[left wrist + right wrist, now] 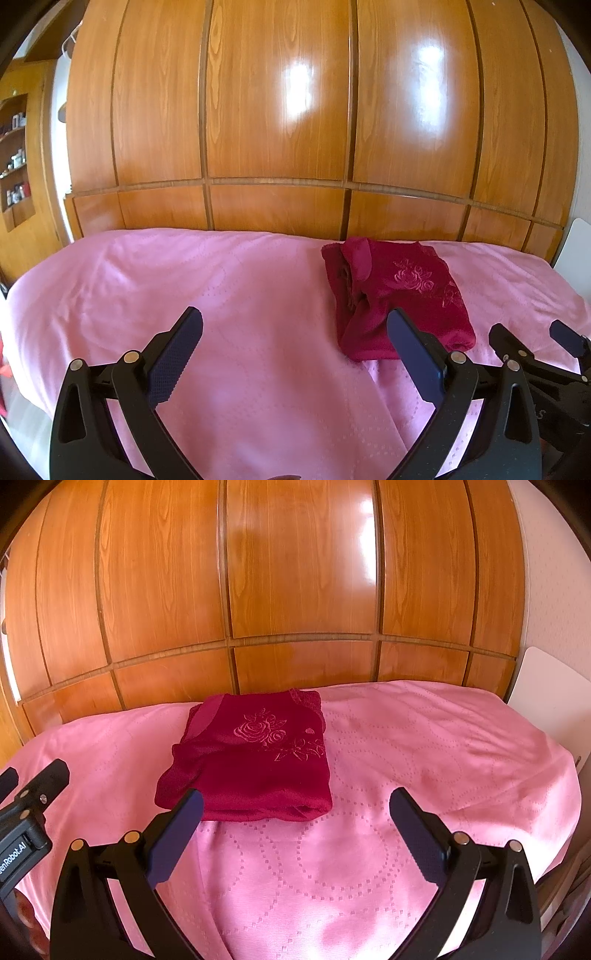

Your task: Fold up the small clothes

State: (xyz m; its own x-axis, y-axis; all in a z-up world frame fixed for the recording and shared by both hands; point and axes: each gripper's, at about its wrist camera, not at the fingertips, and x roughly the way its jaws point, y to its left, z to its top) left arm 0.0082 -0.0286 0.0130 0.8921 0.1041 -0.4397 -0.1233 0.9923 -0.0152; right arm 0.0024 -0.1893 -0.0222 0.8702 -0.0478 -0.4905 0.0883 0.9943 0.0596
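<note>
on pink bedspread, toward the far side near the wooden wardrobe: dark red garment with rose embroidery, already folded into a compact rectangle. looks like task is near done, maybe 1 tidy-up left.

left gripper: fingers spread wide, nothing between them, held above the bedspread short of the garment. right gripper: same, spread wide and empty, near edge of the garment just beyond its left finger tip.

risks from here:
- left side of the bundle is loose. 1 flap sticks up and inner layers show in the left wrist view. nudging that side could spring the fold open.
- fabric looks slick and plush; pinching only the top layer would peel it off the stack instead of moving the whole bundle.
- closing too low would catch the bedspread along with the garment and drag both, wrinkling the base.
- right gripper's left finger sits close to the near corner; pushing forward without lifting could shove the stack toward the wardrobe.
- can't tell whether the far edge is squared, hidden behind the bundle; could be uneven.
</note>
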